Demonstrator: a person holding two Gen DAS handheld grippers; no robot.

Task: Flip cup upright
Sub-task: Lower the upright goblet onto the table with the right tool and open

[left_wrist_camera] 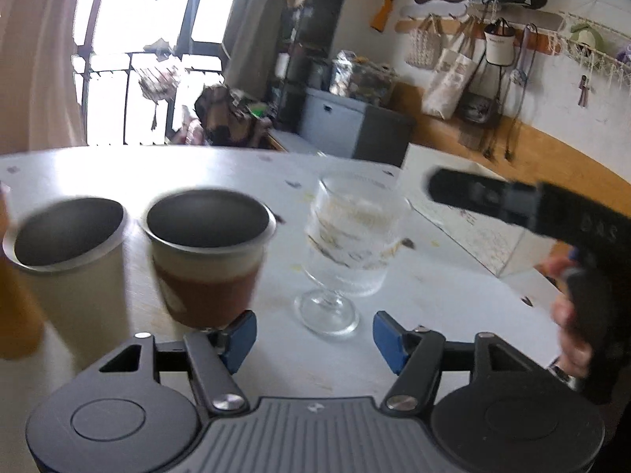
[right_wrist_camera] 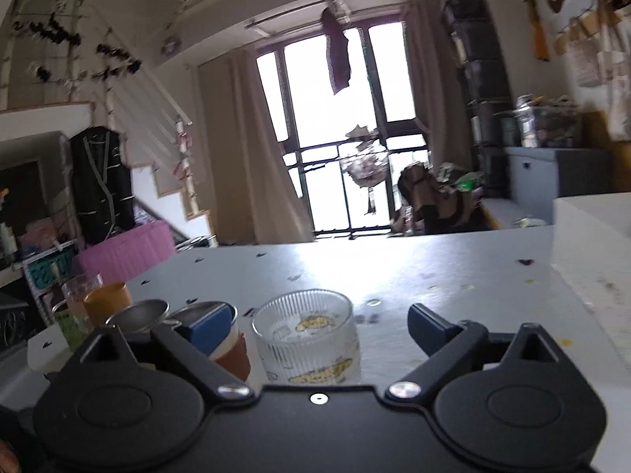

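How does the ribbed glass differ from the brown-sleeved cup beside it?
The ribbed glass is clear, with yellow printed marks; the brown-sleeved cup is opaque, with a dark inside. The glass rises from a short stem and round foot; no stem shows on the cup, which narrows downward and wears a brown band. Both stand upright, mouths up, apart on the white table.

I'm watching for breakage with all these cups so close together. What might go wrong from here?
1. The ribbed glass goblet stands upright on a narrow foot; a nudge from the open left gripper might tip it.
2. The brown-sleeved cup nearly touches that gripper's left finger, so it may get bumped.
3. The right gripper hovers open over the goblet; motion blur suggests fast movement.
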